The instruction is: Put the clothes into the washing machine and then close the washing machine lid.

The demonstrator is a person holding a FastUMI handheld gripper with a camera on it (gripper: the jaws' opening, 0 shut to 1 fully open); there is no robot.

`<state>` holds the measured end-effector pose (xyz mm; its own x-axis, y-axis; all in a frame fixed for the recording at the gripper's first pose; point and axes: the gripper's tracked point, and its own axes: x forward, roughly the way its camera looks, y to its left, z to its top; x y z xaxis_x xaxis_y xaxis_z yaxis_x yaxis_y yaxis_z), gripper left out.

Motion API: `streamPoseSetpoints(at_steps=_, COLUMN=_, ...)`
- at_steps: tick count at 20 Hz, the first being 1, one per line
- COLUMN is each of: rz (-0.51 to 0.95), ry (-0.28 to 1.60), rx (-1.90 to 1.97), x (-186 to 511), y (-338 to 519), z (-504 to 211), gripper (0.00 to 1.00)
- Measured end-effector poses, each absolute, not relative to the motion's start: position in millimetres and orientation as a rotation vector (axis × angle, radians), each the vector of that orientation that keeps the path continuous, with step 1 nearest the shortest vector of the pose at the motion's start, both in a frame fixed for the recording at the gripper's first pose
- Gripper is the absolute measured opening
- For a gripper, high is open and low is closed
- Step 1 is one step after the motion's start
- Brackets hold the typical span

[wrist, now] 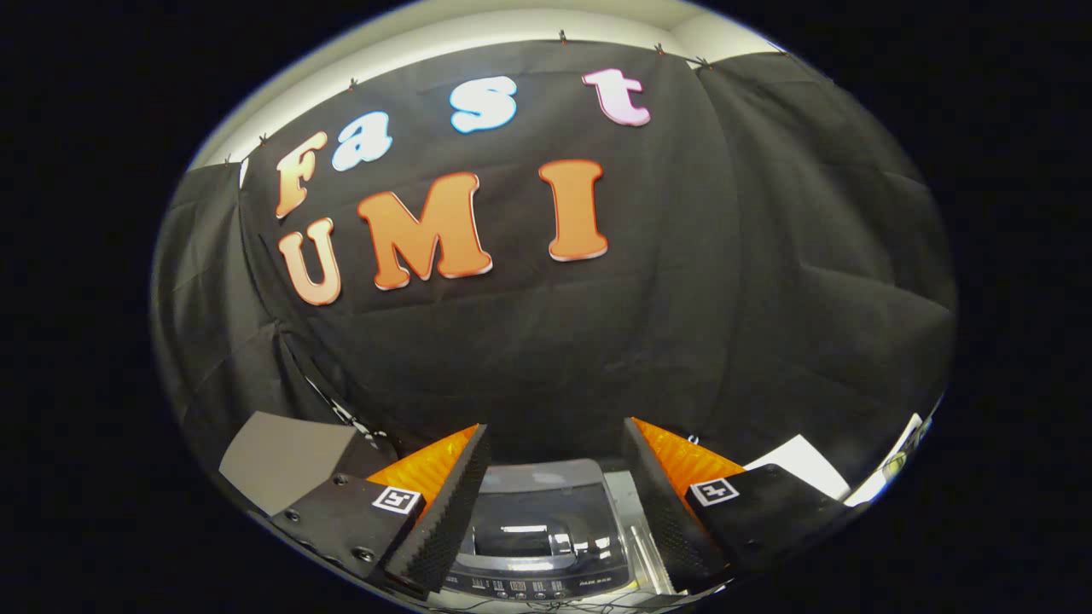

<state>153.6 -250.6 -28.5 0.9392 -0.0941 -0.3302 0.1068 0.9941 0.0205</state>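
The claw (554,477) is hovering with its fingers spread wide apart, gripping nothing. The washing machine (542,537) is sitting below, between the fingers at 6 o'clock, its dark glossy lid (537,520) lying closed. A grey panel (281,456) is showing at 8 o'clock.

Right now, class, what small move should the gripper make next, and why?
Probably tilt down toward the washing machine: the gripper has its jaws open and holding nothing, the machine's glossy lid sits low between them, and the view looks mostly at the wall.
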Motion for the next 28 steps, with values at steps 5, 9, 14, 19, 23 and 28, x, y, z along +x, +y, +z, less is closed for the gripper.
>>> streamPoseSetpoints(at_steps=5, rz=-0.07, ry=0.197, rx=-0.046, x=148, y=-246, z=61, gripper=0.99)
streamPoseSetpoints(at_steps=9, rz=-0.047, ry=0.136, rx=-0.032, x=135, y=-238, z=101, gripper=0.99)
streamPoseSetpoints(at_steps=14, rz=-0.059, ry=0.11, rx=-0.029, x=125, y=-240, z=109, gripper=0.99)
streamPoseSetpoints(at_steps=19, rz=-0.081, ry=0.114, rx=-0.017, x=128, y=-243, z=108, gripper=0.99)
streamPoseSetpoints(at_steps=23, rz=-0.09, ry=0.115, rx=-0.017, x=127, y=-241, z=110, gripper=0.99)
streamPoseSetpoints(at_steps=28, rz=-0.101, ry=0.108, rx=-0.027, x=124, y=-233, z=114, gripper=0.99)
